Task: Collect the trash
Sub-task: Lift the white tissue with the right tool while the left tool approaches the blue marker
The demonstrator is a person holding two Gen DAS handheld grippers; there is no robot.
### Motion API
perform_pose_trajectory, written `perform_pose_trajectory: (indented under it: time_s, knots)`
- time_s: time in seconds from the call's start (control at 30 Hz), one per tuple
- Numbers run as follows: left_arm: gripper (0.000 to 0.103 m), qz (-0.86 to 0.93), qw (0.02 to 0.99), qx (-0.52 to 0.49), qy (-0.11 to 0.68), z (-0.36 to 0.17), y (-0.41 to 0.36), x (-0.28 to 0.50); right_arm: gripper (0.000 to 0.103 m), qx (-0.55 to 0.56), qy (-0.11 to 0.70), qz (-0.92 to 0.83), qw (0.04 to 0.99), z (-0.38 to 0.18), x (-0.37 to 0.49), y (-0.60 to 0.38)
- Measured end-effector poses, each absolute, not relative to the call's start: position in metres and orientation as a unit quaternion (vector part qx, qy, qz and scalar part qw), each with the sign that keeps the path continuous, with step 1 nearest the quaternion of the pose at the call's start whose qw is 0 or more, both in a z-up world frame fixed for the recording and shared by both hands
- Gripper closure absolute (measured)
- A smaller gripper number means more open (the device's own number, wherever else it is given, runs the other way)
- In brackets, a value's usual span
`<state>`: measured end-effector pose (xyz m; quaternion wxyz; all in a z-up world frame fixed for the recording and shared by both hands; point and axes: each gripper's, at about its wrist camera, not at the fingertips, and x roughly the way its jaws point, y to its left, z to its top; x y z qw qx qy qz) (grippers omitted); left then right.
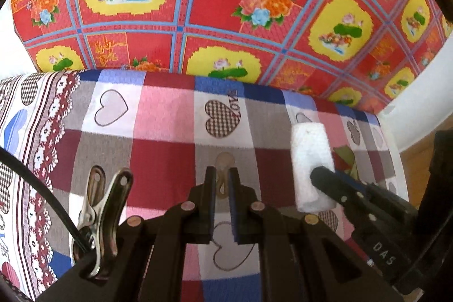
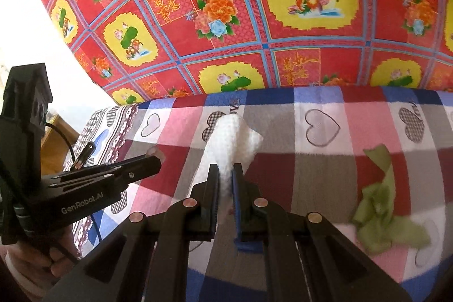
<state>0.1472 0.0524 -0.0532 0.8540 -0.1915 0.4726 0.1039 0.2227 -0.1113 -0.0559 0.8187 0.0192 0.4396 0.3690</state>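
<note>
My left gripper is shut on a small tan, see-through scrap and holds it just above the checked heart-print tablecloth. In the right wrist view that same gripper shows at the left, with the scrap at its tip. My right gripper is shut on a white paper towel, which sticks out ahead of the fingers. From the left wrist view, the right gripper and the towel sit at the right. A crumpled green paper lies loose on the cloth to the right.
A red and yellow flowered cloth hangs behind the far edge of the table. The green paper peeks out behind the right gripper. A metal clamp pins a black cable to the left gripper's body. A person's hand holds the left gripper.
</note>
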Motion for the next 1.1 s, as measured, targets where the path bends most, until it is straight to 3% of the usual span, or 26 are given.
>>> perform_pose_trajectory:
  time_s: [1.1]
  knots:
    - [0.094,-0.032,0.874,-0.128,0.468,-0.025,-0.013,0.081,0.093,0.084,0.424,0.264,0.862,-0.033,0.116,-0.190]
